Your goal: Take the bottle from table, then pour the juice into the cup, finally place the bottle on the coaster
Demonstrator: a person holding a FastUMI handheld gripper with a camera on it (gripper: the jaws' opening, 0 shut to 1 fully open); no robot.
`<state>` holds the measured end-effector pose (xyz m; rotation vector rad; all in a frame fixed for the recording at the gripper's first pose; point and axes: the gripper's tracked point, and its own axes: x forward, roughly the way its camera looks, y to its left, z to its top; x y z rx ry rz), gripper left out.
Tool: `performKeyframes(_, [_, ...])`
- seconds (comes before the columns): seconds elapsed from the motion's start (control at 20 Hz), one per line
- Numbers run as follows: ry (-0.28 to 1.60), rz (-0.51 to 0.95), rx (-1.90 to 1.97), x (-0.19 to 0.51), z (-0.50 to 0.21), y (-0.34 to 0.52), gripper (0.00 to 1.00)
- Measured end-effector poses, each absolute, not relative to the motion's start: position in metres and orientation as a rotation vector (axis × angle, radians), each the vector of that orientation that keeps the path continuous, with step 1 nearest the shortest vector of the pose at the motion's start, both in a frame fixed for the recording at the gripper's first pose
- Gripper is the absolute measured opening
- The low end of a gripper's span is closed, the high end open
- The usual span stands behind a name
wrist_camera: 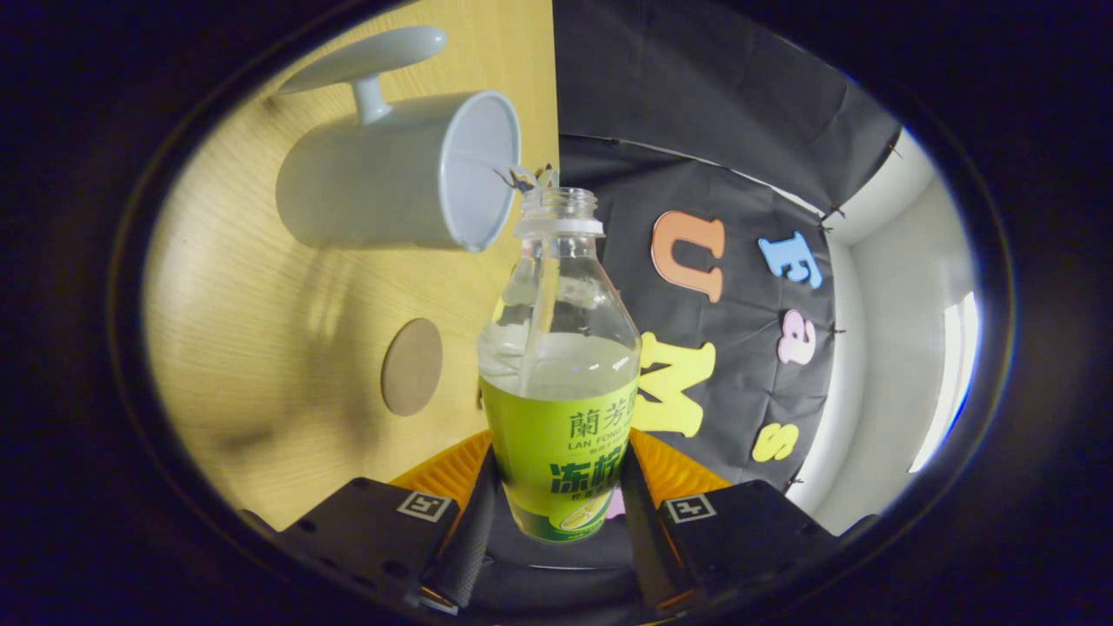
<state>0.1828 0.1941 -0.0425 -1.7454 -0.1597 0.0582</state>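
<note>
Between the jaws (pixel 556 496) sits the bottle (pixel 561 365), clamped w/ both fingers pressing its green label, cap off, clear juice approx halfway up. Camera is rolled sideways, so the desk (pixel 261 348) looks tilted. Bottle mouth is right at the rim of the white cup (pixel 400 178), near the desk's far edge. Round brown coaster (pixel 412 366) lies on the desk, apart from the cup.

Bottle (pixel 559 365) label: "LAN FON.." plus Chinese chars (partly cut off by bottle's curve).
</note>
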Motion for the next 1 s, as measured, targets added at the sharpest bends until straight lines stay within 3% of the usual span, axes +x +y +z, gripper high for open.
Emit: performKeyframes(1.0, [-0.204,0.011,-1.838,0.180,-0.016,0.195,0.74])
